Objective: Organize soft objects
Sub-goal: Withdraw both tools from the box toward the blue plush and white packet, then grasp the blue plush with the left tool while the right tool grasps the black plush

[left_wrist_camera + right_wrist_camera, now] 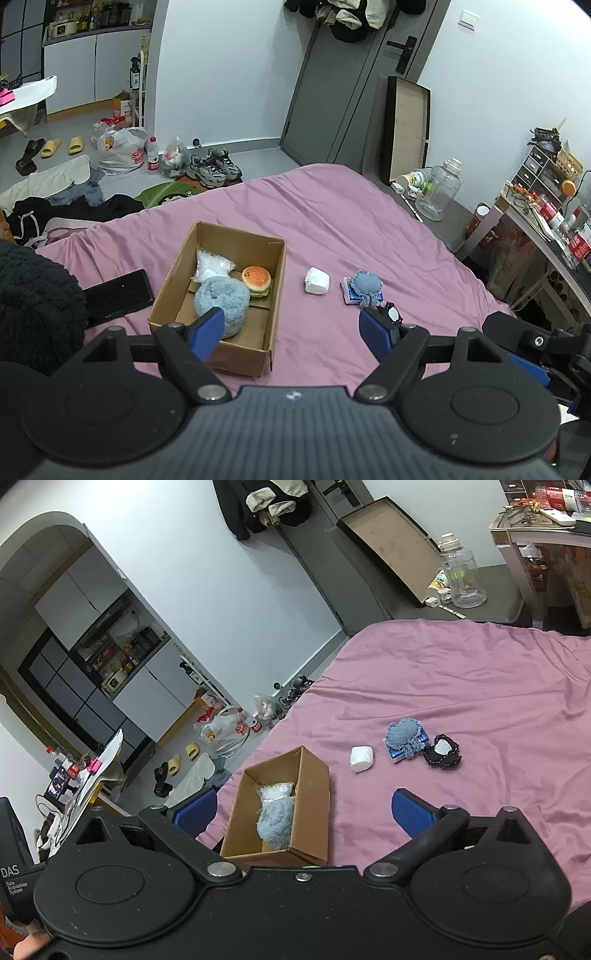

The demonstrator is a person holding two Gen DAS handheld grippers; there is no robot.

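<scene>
A bed covered with a wrinkled pink sheet fills the middle of both views. Left of centre in the left wrist view, an open brown cardboard box rests on it, with a flat black phone lying further left. Right of the box sits a small white wrapped lump, then a fuzzy blue knitted piece lying over a blue-and-white packet. At the right in the right wrist view lies a black-rimmed heart-shaped pad.
</scene>
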